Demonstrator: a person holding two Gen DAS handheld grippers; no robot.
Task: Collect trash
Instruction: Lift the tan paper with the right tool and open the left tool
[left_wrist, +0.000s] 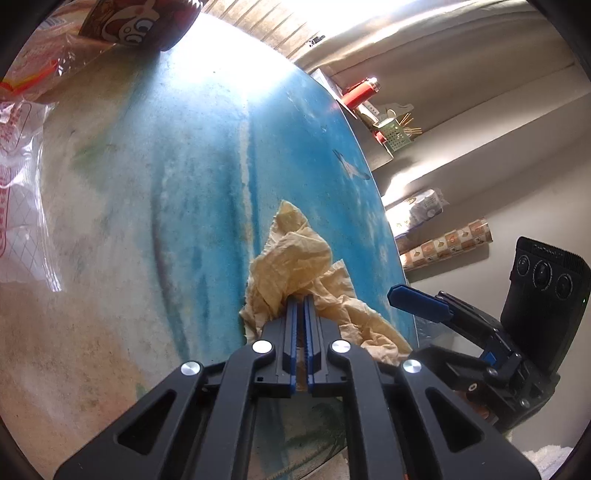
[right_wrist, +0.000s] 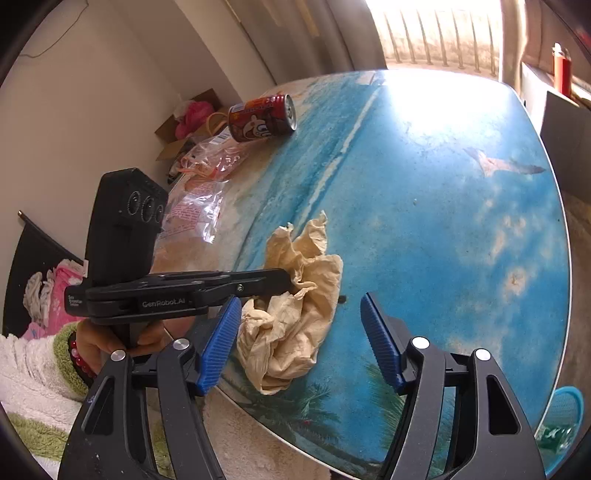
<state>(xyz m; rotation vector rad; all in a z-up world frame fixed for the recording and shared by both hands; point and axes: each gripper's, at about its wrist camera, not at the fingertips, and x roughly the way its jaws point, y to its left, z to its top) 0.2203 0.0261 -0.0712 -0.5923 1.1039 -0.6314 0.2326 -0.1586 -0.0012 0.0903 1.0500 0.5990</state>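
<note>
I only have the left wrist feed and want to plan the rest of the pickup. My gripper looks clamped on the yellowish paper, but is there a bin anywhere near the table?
Observer: Yes. The right wrist view shows a blue mesh bin on the floor just past the table edge, with something green inside.
Operator: Is the right gripper carrying anything?
Observer: No. The right gripper is open and holds nothing, hovering near the crumpled paper that the left gripper grips.
Operator: I see part of a can at the top. Is it upright?
Observer: No. The red can lies on its side near the far edge, next to clear plastic bags.
</note>
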